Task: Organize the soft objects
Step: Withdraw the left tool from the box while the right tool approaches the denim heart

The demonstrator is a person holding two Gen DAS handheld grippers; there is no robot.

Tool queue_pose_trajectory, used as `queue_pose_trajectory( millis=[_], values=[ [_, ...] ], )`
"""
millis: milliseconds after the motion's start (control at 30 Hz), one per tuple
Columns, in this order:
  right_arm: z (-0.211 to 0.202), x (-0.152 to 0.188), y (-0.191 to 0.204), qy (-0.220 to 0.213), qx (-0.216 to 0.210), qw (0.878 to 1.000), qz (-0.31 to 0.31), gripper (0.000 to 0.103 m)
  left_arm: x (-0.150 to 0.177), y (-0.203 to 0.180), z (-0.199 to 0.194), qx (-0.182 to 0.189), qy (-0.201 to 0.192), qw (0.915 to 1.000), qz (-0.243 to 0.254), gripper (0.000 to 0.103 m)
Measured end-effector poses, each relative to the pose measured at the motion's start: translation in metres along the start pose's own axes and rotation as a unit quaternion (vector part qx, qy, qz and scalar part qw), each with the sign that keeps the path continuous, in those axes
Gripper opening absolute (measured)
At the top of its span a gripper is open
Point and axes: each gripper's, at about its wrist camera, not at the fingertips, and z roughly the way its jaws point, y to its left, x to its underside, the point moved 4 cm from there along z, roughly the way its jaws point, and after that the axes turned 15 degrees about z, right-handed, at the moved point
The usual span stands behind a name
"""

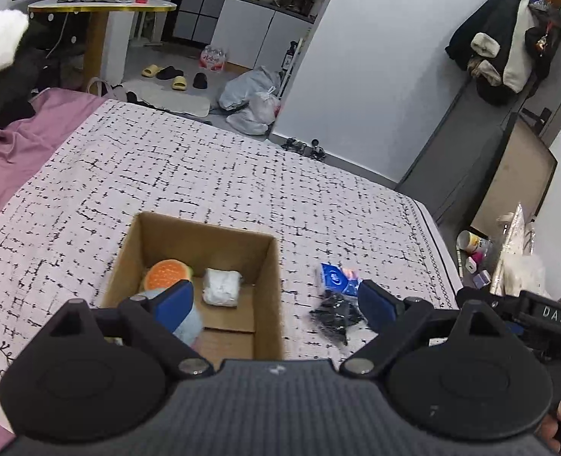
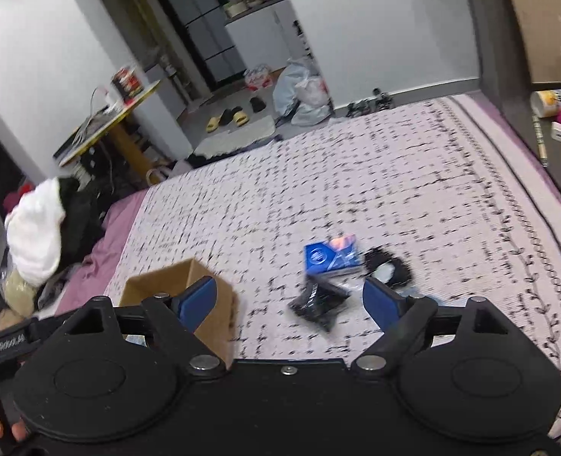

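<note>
1. While both tools hang above the bed point(image 1: 204, 159), the left gripper point(image 1: 276, 304) is spread wide with nothing between its blue pads point(image 1: 174, 304); it hovers over the near right part of the cardboard box point(image 1: 269, 288).
2. Right gripper point(image 2: 290, 304): likewise released and bare, poised above the patterned bedspread point(image 2: 394, 190) just right of the box point(image 2: 159, 285).
3. Box contents, left wrist view: an orange burger-shaped soft toy point(image 1: 166, 273) at the far left, a white wrapped bundle point(image 1: 221, 287) beside it, and a pale blue soft item point(image 1: 189, 323) partly hidden behind the left pad.
4. Blue tissue pack point(image 2: 332, 254): lies on the bedspread to the right of the box, apart from it.
5. Black crinkled packet point(image 2: 316, 306): lies nearer the cameras than the tissue pack, just beside it, between the right gripper's pads in that view.
6. Black ring-shaped item point(image 2: 389, 266): rests right of the tissue pack, blurred; its kind cannot be told.
7. White and dark clothes point(image 2: 41, 228): heaped at the left edge of the bed, on the purple sheet point(image 2: 102, 262).
8. Background: a yellow-rimmed worktop point(image 1: 102, 7) and slippers point(image 1: 166, 74) on the floor.
</note>
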Motion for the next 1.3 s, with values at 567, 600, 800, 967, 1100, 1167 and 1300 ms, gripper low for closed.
queue_pose_trajectory(
  millis=[567,600,800,967,1100,1167,1300],
  values=[
    [0.006,-0.003,-0.088,0.003,0.002,0.999,0.04,0.083,-0.005,-0.078,0.026,0.017,-0.021,0.9979,0.058,0.092],
    [0.008,-0.001,-0.091,0.003,0.004,0.999,0.041,0.083,-0.004,-0.081,0.029,0.018,-0.022,0.9978,0.06,0.092],
    [0.024,0.004,-0.109,0.012,0.002,0.999,0.036,0.083,-0.001,-0.108,0.064,0.025,0.005,0.9962,0.084,0.091],
    [0.04,0.008,-0.122,0.023,-0.001,0.999,0.026,0.083,0.009,-0.125,0.096,0.037,0.031,0.9947,0.091,0.09],
    [0.052,0.012,-0.131,0.033,-0.001,0.999,0.019,0.083,0.014,-0.133,0.117,0.029,0.049,0.9931,0.102,0.09],
    [0.059,0.014,-0.133,0.042,-0.002,0.999,0.021,0.083,0.016,-0.135,0.129,0.028,0.059,0.9927,0.102,0.09],
    [0.072,0.014,-0.135,0.051,-0.01,0.998,0.028,0.083,0.018,-0.138,0.154,0.027,0.083,0.9914,0.098,0.09]
  ],
)
